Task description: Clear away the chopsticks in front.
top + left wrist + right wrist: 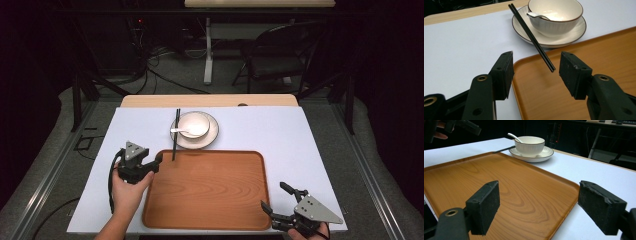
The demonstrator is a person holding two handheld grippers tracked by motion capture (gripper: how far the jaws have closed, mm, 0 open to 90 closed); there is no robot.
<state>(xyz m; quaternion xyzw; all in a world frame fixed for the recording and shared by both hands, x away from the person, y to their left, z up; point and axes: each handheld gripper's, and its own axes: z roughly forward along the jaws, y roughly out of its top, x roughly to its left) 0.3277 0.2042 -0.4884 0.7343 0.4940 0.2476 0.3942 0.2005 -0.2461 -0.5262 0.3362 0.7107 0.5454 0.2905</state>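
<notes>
The left tongs hung by the near-left corner of the wooden tray, their jaws apart with nothing pressed between them. In the left gripper view those jaws framed the near ends of the black chopsticks, which were not touched by either pad. The chopsticks lay as a pair, their far part resting on the rim of the white plate and their near tips reaching over the tray's far edge. A white bowl sat on that plate with a white spoon in it, its handle pointing left. The plate stood on the white table, just beyond the tray. The right tongs rested wide open at the tray's near-right corner, holding nothing.
</notes>
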